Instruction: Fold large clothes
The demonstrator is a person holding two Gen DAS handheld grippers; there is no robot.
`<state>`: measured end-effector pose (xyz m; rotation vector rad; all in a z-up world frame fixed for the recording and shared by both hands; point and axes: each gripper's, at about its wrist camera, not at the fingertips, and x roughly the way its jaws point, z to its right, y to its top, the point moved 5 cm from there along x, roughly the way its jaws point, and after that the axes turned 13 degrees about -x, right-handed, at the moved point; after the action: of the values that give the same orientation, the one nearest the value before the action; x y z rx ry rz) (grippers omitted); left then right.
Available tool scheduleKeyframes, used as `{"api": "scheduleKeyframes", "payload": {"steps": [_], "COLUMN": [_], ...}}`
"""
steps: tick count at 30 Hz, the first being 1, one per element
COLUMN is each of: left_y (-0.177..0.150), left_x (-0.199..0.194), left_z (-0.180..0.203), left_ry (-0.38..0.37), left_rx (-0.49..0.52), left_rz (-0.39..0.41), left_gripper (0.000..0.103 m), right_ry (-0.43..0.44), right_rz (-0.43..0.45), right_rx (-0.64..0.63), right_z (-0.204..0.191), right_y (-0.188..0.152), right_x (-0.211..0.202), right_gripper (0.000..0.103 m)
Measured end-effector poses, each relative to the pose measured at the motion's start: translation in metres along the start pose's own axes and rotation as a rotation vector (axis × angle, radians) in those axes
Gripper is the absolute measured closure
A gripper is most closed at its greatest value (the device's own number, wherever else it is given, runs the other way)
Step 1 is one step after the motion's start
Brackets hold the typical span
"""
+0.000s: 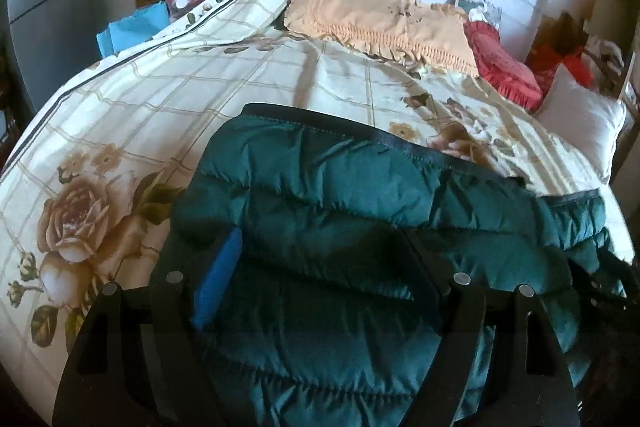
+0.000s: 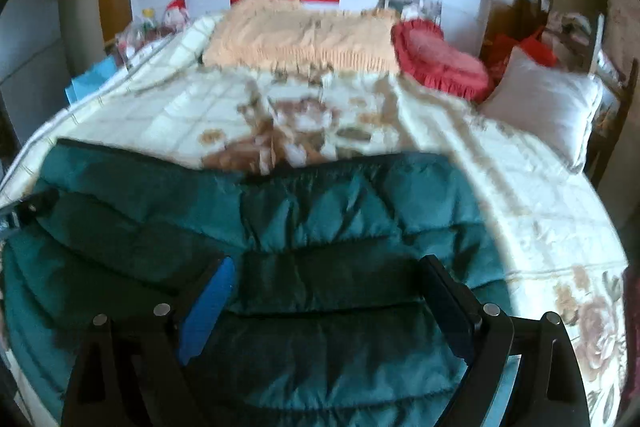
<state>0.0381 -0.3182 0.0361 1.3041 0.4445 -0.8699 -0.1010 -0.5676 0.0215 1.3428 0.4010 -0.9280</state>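
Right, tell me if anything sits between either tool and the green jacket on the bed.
Nothing visible does. The left tool and the right tool both hang open directly over the green quilted jacket, with only its fabric between their fingers. The pillows lie farther up the floral bedspread, clear of the jacket.

Green quilted jacket point(image 1: 320, 187) on floral bedspread point(image 1: 160, 79), left tongs point(image 1: 320, 251) spread above it

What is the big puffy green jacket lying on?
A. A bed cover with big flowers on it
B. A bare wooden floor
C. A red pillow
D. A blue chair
A: the green jacket is spread out on the cream flowered bed cover, with the red pillow far off by the wall.
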Motion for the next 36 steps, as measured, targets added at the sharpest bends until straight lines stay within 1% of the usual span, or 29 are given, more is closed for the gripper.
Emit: {"api": "scheduleKeyframes", "payload": {"steps": [4, 9, 12, 15, 17, 19, 22, 24, 27, 29, 31, 33, 36], "left_y": [-0.001, -0.002, -0.003, -0.003, -0.003, -0.003, -0.004, -0.004, -0.003, -0.003, -0.003, -0.002, -0.005], "left_x": [0.012, 0.023, 0.024, 0.024, 0.025, 0.025, 0.024, 0.024, 0.023, 0.021, 0.018, 0.008, -0.012], "left_z": [0.002, 0.0, 0.0, 0.001, 0.001, 0.001, 0.0, 0.0, -0.001, -0.001, -0.001, -0.004, -0.013], "left_ry": [0.014, 0.017, 0.023, 0.022, 0.023, 0.025, 0.025, 0.024, 0.03, 0.03, 0.022, -0.005, -0.033], "left_rx": [0.03, 0.021, 0.033, 0.031, 0.032, 0.034, 0.034, 0.033, 0.037, 0.037, 0.043, 0.041, 0.031], "left_rz": [-0.003, -0.025, -0.027, -0.026, -0.024, -0.025, -0.023, -0.024, -0.02, -0.021, -0.028, -0.028, -0.02], "left_gripper": [0.02, 0.019, 0.019, 0.019, 0.018, 0.018, 0.018, 0.018, 0.018, 0.018, 0.018, 0.018, 0.018], "right_ry": [-0.001, -0.018, -0.009, 0.028, 0.06, 0.081, 0.084, 0.073, 0.048, 0.044, 0.06, 0.085, 0.101], "right_rz": [-0.002, -0.024, -0.005, 0.068, 0.104, 0.122, 0.075, 0.024, 0.021, 0.008, -0.005, 0.007, 0.083], "right_rx": [0.03, 0.022, 0.026, 0.051, 0.06, 0.044, 0.006, -0.005, -0.009, -0.009, -0.001, 0.013, 0.039], "right_z": [0.003, 0.001, 0.003, 0.004, 0.002, -0.004, -0.016, -0.022, -0.026, -0.026, -0.023, -0.019, -0.01], "right_y": [-0.001, 0.001, 0.001, -0.002, -0.006, -0.01, -0.02, -0.029, -0.035, -0.034, -0.031, -0.03, -0.031], "right_x": [0.017, 0.024, 0.007, -0.028, -0.047, -0.059, -0.051, -0.032, -0.019, -0.018, -0.023, -0.036, -0.07], "right_gripper": [0.011, 0.01, 0.011, 0.011, 0.011, 0.011, 0.011, 0.01, 0.006, 0.006, 0.006, 0.006, 0.006]}}
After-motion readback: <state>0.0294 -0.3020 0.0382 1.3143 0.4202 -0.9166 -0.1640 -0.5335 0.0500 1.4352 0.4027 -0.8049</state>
